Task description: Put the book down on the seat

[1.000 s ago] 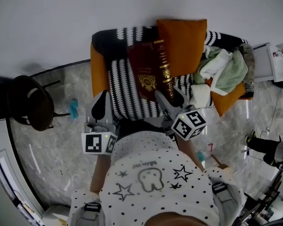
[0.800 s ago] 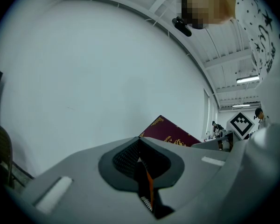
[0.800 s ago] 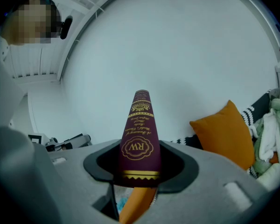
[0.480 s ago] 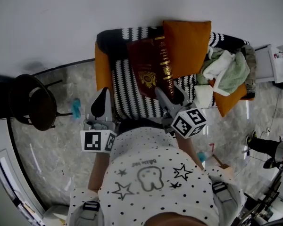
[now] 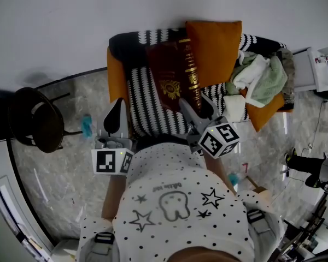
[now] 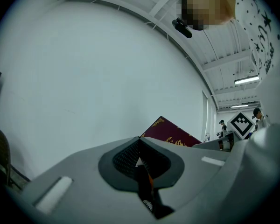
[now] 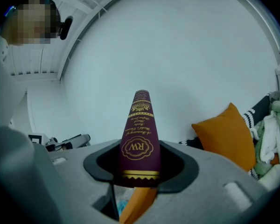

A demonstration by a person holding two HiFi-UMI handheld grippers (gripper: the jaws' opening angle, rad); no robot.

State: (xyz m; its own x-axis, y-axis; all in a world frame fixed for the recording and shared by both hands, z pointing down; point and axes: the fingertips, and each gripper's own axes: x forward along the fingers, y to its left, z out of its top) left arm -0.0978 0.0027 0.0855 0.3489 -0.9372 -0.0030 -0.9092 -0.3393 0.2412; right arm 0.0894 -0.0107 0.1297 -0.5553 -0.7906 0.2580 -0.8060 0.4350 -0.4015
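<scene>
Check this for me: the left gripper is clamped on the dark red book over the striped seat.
Wrong gripper. The right gripper is clamped on the dark red book over the striped seat; the right gripper view shows the spine between its jaws. The left gripper is shut on nothing.

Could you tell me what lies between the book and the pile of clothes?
An orange cushion, between book and clothes; the head view shows it.

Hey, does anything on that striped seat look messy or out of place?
Yes: a crumpled heap of white and green clothes spills over the right end of the black-and-white striped seat. The dark red hardback book is held in the right tongs, not yet down.
</scene>
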